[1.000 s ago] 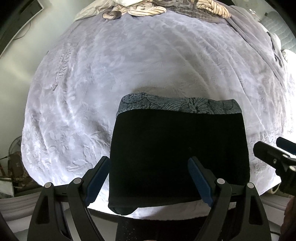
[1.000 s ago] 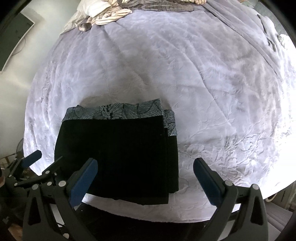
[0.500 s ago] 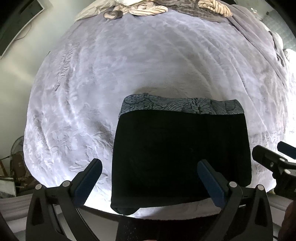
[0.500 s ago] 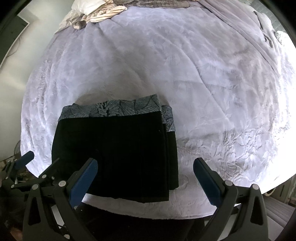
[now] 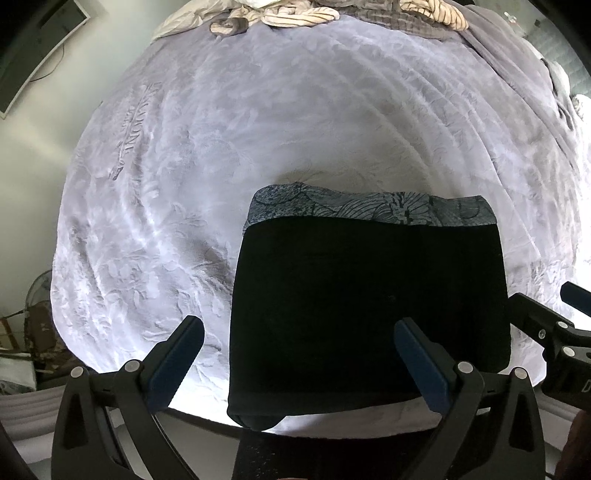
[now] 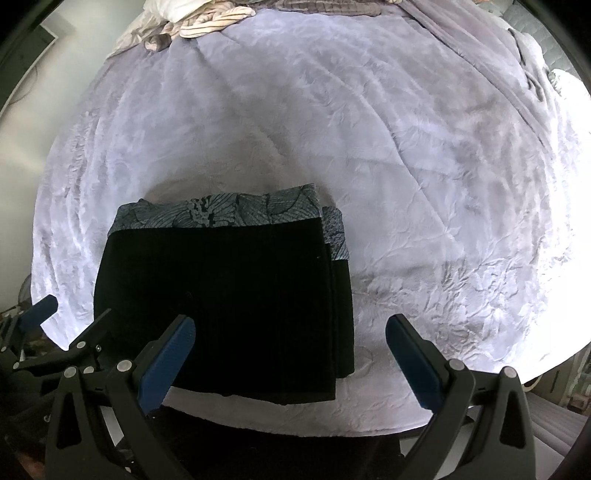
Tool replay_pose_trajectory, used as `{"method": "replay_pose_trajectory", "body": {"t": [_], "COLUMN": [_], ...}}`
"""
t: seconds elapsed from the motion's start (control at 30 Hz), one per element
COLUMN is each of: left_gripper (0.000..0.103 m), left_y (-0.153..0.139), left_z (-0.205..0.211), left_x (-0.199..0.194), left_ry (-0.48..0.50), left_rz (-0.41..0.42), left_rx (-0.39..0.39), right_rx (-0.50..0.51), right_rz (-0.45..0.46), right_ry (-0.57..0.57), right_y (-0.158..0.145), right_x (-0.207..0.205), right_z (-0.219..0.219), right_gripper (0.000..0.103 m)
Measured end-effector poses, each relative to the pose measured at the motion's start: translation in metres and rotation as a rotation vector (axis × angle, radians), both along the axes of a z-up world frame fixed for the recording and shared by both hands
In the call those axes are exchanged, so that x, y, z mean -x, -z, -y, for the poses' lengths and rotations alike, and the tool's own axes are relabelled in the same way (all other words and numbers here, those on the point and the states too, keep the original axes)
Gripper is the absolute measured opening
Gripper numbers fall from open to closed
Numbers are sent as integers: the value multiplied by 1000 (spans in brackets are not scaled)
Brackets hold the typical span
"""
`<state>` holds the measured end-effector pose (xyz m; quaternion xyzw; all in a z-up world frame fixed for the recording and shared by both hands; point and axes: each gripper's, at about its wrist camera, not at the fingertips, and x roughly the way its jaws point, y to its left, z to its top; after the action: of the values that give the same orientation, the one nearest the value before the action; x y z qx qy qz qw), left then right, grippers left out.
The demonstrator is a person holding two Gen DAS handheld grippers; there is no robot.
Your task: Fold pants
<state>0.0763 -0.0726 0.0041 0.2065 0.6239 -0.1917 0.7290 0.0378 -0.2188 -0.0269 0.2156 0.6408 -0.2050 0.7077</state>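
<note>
The black pants (image 5: pixel 369 302) lie folded into a compact rectangle near the front edge of the bed, a grey leaf-patterned waistband along their far side. They also show in the right wrist view (image 6: pixel 225 295), with layered edges on the right. My left gripper (image 5: pixel 299 354) is open and empty, held just above the pants' near left part. My right gripper (image 6: pixel 291 354) is open and empty, over the pants' near right corner. Each gripper shows at the edge of the other's view.
A pale lavender embossed blanket (image 5: pixel 295 129) covers the bed. Rumpled striped clothes and pillows (image 5: pixel 295 14) lie at the far end. A grey throw (image 6: pixel 480 66) runs along the right side. A fan (image 5: pixel 37 295) stands by the bed's left edge.
My left gripper has opened wider and drawn back from the pants. The right gripper has barely moved. The pants lie still.
</note>
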Motion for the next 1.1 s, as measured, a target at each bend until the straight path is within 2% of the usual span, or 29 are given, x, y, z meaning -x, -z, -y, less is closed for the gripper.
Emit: {"method": "replay_pose_trajectory", "body": {"t": [1.1], "left_gripper": [103], "left_y": [5], "left_z": [-1], "left_x": [-3], "left_ry": [14], "left_rz": [-6], "left_rx": [-17], "right_rx": [20], "right_rz": [-32], "right_ry": [-11], "right_y": [5], "right_x": [-7], "right_z": [-5], "right_gripper": [103]}}
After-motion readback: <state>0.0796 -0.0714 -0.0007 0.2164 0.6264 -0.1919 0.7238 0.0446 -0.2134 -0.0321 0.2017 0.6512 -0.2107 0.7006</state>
